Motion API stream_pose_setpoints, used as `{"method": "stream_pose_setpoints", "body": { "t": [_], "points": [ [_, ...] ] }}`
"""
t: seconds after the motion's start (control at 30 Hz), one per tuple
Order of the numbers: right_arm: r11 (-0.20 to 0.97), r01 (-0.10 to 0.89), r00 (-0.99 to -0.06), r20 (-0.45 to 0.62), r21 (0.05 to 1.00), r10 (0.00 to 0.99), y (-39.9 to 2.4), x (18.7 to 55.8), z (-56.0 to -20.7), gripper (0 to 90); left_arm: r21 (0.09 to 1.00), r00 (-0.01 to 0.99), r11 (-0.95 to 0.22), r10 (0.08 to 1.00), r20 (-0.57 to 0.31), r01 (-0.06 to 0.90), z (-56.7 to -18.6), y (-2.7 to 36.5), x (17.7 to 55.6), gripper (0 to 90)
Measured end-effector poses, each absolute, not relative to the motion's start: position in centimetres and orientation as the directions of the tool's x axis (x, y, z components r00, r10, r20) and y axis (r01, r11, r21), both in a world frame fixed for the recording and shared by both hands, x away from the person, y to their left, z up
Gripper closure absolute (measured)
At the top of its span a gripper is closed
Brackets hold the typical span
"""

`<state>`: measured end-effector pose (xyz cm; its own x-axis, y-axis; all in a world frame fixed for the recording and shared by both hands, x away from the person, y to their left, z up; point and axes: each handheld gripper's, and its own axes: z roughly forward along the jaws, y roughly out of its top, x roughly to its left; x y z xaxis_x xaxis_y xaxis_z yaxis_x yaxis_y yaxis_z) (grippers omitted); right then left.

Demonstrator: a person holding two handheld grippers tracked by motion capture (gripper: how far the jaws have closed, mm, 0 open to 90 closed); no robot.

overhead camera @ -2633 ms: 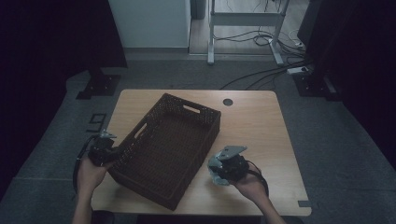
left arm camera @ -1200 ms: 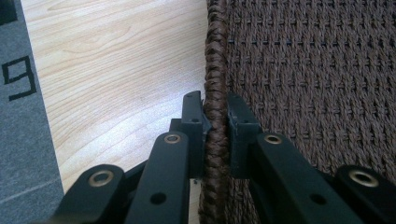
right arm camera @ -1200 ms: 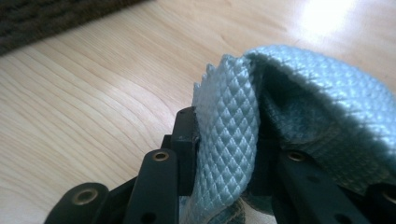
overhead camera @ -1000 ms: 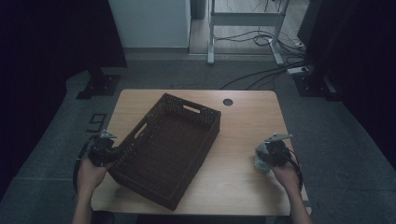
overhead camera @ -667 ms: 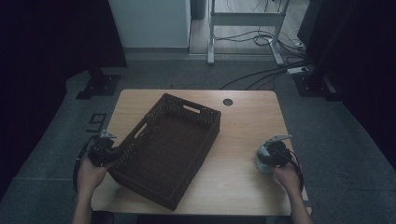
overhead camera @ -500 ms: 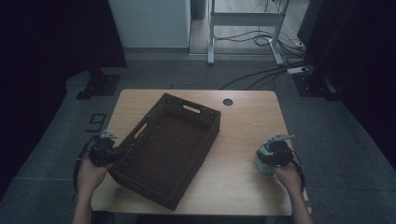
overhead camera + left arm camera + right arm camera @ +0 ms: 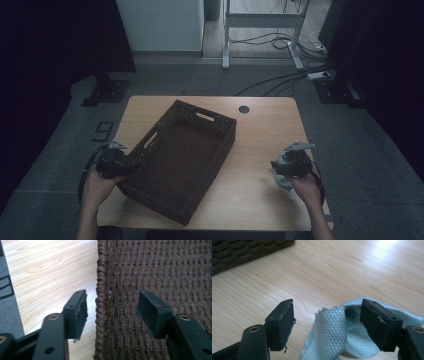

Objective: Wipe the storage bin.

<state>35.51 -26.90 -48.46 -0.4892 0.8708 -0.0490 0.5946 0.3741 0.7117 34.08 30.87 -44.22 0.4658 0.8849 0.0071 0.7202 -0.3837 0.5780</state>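
From the high view, my left gripper [image 7: 116,159] sat at the woven basket [image 7: 182,160]'s near-left rim on the table [image 7: 260,130], my right gripper [image 7: 289,167] over a pale cloth [image 7: 281,181]; in the left gripper view, my jaws had just been opening, straddling the stiff rim [image 7: 101,302] without pressing; in the right gripper view, jaws likewise opening, the soft, light cloth [image 7: 337,332] loose between them; best pinched at a raised fold.

It looks like a lab or recording studio: a lone wooden table [image 7: 260,150] stands on grey carpet [image 7: 370,150], ringed by dark curtains [image 7: 55,45], with loose cables [image 7: 280,45] and a metal stand [image 7: 260,25] behind.
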Motion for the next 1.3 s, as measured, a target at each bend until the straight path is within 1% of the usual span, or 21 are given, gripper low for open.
{"method": "stream_pose_setpoints", "body": {
  "t": [0.07,0.17,0.3,0.43,0.53,0.8,1.0,1.3],
  "points": [
    [0.385,0.587,-0.501,-0.054,0.712,0.864,-26.5,35.3,-48.1,27.0,0.586,0.47,-0.376,0.883,-0.01,0.718,-43.9,31.0,33.9,36.8],
    [0.395,0.57,-0.516,-0.06,0.72,0.854,-25.9,35.1,-47.6,27.0,0.594,0.485,-0.375,0.874,-0.028,0.711,-43.5,31.1,33.6,29.1],
    [0.418,0.553,-0.545,-0.067,0.721,0.836,-25.0,34.7,-47.3,27.3,0.601,0.516,-0.39,0.856,-0.043,0.697,-42.9,31.0,33.0,21.5],
    [0.432,0.544,-0.568,-0.064,0.719,0.821,-24.3,34.4,-47.2,27.4,0.615,0.543,-0.397,0.838,-0.06,0.681,-42.3,31.1,32.2,18.5],
    [0.433,0.542,-0.577,-0.055,0.72,0.815,-24.0,34.2,-47.1,27.4,0.616,0.559,-0.412,0.827,-0.057,0.672,-42.0,31.2,31.4,15.1],
    [0.445,0.523,-0.609,-0.046,0.727,0.792,-23.1,33.7,-46.7,27.2,0.624,0.56,-0.405,0.826,-0.064,0.668,-41.5,32.8,29.4,14.0],
    [0.465,0.509,-0.632,-0.052,0.725,0.773,-22.1,33.4,-46.6,27.3,0.633,0.567,-0.414,0.822,-0.048,0.654,-41.1,34.0,28.3,14.1],
    [0.482,0.506,-0.646,-0.056,0.716,0.761,-21.4,33.3,-46.8,27.4,0.621,0.572,-0.429,0.819,-0.039,0.656,-41.4,35.3,27.5,14.4]
  ]
}}
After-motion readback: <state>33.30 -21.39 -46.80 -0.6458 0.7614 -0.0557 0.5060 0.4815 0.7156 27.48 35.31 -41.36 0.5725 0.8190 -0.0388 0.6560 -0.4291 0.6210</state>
